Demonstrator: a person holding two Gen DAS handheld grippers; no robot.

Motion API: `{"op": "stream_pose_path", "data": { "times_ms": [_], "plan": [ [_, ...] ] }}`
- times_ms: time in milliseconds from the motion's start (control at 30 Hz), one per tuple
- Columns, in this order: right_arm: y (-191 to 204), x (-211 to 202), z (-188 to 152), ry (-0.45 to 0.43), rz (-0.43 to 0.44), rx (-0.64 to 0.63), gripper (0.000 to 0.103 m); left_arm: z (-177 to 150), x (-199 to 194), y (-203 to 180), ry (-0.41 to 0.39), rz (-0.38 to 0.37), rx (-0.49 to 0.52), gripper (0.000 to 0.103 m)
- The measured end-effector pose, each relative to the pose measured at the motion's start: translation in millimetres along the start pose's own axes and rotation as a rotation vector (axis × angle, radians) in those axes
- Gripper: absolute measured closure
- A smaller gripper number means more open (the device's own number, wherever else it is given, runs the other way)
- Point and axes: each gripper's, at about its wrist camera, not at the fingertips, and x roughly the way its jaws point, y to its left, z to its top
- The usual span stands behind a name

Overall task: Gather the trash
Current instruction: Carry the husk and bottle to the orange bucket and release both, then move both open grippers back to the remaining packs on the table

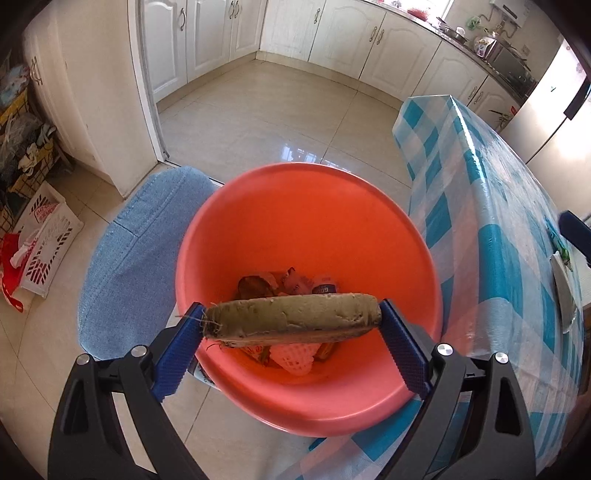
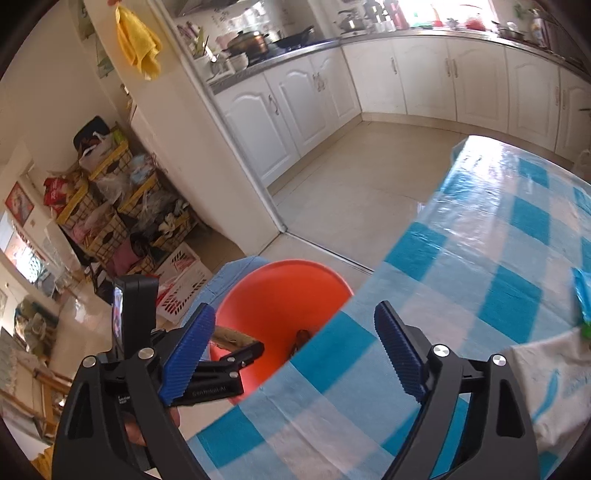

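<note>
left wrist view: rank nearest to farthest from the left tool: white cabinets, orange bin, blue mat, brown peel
1. brown peel: clamped end to end between the left tool's fingers.
2. orange bin: directly below and ahead, trash inside.
3. blue mat: on the floor, left of the bin.
4. white cabinets: along the far wall.

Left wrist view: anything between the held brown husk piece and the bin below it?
Nothing visible. The long brown husk piece, clamped endwise in the left hand-held gripper, hangs over the open mouth of the round orange plastic bin, with only earlier trash at the bottom.
</note>
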Motion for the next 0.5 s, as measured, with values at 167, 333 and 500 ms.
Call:
{"op": "stream_pose_path", "data": {
  "times_ms": [167,333,500],
  "plan": [
    [-12,-18,-9,-0.021,-0.023,0.019,0.016,1,-2,-9,-0.020,0.049,0.059,0.011],
    [-18,-32,-17,-0.037,-0.037,0.034,0.016,4,-6,-12,-0.047,0.042,0.084,0.011],
    [-24,-42,-24,-0.043,-0.043,0.051,0.016,8,-5,-13,-0.063,0.027,0.106,0.010]
  ]
}}
